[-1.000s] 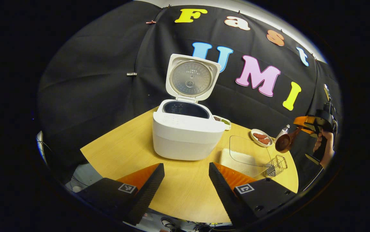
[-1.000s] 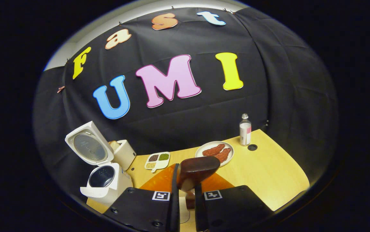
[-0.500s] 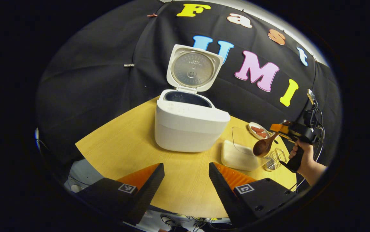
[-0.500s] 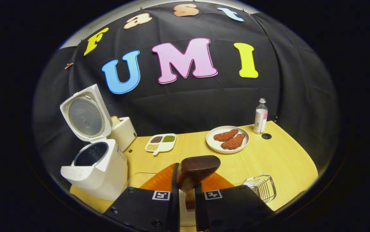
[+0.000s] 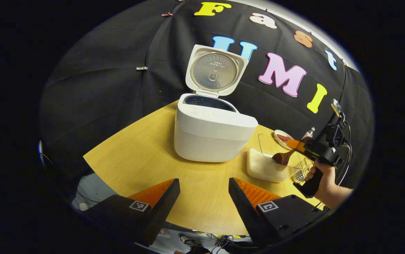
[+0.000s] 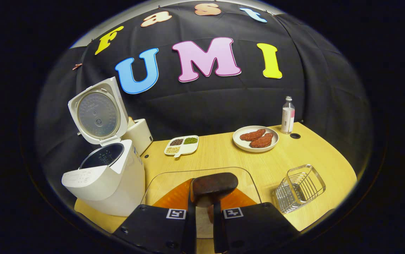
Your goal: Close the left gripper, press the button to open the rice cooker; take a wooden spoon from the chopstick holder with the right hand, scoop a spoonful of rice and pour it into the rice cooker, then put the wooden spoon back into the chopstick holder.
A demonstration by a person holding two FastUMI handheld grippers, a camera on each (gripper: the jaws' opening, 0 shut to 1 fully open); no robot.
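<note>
Wooden surface carrying everything. On its left part, white rice cooker, lid raised upright, dark inner pot exposed. Just right of it, clear container of rice. Beside that, empty wire chopstick holder. Farther back: plate with two reddish pieces, divided dish of grains, small bottle. Left hand-held gripper above near edge of surface, fingers spread wide apart, holding nothing. Right hand-held gripper, gripped by a hand, clamped on wooden spoon by its handle, bowl poised over the rice container.
</note>
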